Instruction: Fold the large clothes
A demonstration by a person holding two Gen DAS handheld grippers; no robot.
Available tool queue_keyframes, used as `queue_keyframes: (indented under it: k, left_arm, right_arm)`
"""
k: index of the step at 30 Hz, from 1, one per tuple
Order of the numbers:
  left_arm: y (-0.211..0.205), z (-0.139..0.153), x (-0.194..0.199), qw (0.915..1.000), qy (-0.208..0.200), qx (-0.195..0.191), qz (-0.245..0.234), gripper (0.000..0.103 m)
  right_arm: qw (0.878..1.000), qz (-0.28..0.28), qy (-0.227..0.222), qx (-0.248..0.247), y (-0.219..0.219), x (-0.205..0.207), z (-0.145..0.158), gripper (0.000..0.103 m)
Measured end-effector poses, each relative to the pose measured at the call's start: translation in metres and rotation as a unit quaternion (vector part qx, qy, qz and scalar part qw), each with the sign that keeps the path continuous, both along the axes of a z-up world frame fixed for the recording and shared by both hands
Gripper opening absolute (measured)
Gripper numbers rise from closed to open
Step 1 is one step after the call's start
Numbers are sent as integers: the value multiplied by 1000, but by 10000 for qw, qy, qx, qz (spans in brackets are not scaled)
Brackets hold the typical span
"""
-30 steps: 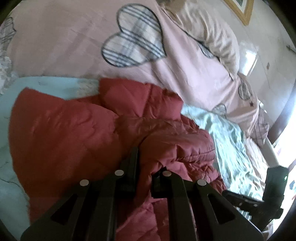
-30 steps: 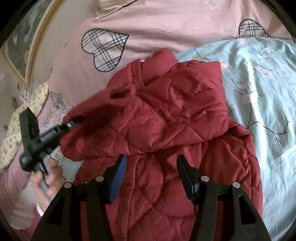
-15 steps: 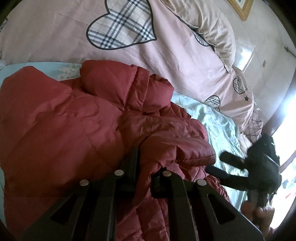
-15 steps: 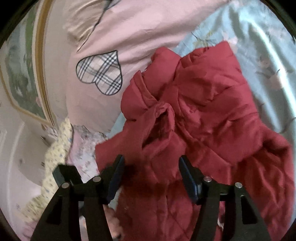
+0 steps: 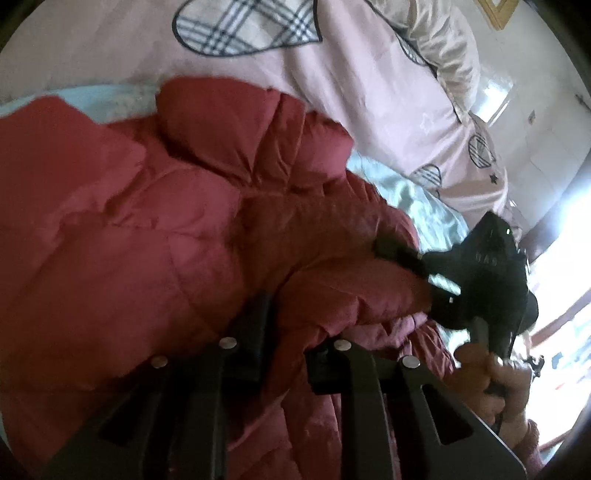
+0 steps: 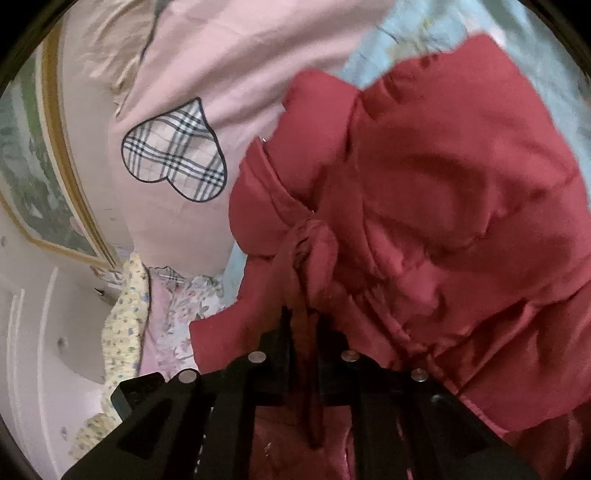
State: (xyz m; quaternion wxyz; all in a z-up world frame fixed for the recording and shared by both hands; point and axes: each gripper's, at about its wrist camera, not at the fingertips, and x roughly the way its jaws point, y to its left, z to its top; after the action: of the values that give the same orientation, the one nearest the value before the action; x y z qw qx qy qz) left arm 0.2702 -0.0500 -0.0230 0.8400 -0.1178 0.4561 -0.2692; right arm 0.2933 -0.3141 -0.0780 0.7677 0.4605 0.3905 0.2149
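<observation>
A red quilted puffer jacket (image 5: 155, 229) lies crumpled on a bed and fills most of both views (image 6: 443, 206). My left gripper (image 5: 288, 332) is shut on a fold of the jacket's sleeve. My right gripper (image 6: 303, 325) is shut on the gathered sleeve cuff (image 6: 310, 240), which runs down between its jaws. In the left wrist view the right gripper (image 5: 417, 273) shows at the right, black, hand-held, its tips on the sleeve end.
A pink duvet with plaid hearts (image 5: 243, 26) lies behind the jacket (image 6: 173, 155). A pale blue floral sheet (image 5: 424, 206) lies under the jacket. A gold-framed picture (image 6: 37, 184) hangs on the wall at left. A yellow floral cloth (image 6: 125, 314) sits by the bed's edge.
My right gripper was open above the jacket; it has moved in and shut on the sleeve cuff. My left gripper stays shut on the sleeve, and its view has shifted closer to the jacket.
</observation>
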Motion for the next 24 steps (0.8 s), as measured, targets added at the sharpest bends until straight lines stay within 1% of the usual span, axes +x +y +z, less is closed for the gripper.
queue_keyframes:
  k: [2,4,6,8,9,11,17,21,24]
  left_arm:
    - [-1,1,-5,9999,38,51,-113,18]
    - [-2,5,-11,9998,8,110,-175,33]
    - [-1,9,-17,9997,-48,127,-203,66]
    - [1,13,-24,9995,-133,200,-195,79]
    - [3,17,-29,9992,-245,252,-166,79]
    - [8,20,-30,9990,-311,290,-136,79]
    - [39,30,-26,9979,-558,303,132,78]
    - [58,38,-10,9968,-654,314,323,78]
    - [65,41,9,9959,-683,375,462,78]
  right_arm:
    - [9997,-23,-100,-241,1,-2,8,7]
    - [9987,-112,-187,-460,-1,-6,15,7]
    - [9977,-209,-265,-580,-6,-9,19,6]
    - [9963,-346,-338,-714,-13,-14,25,6]
    - [9953,-420,-371,-788,-17,-18,27,6]
    - [9932,-534,-418,-946,-26,-26,30,6]
    - [9800,-739,-507,-1775,-37,-50,36,6]
    - [9709,-700,-403,-2255,-37,-56,25,6]
    - [9680,-641,-279,-2410,-34,-54,12,6]
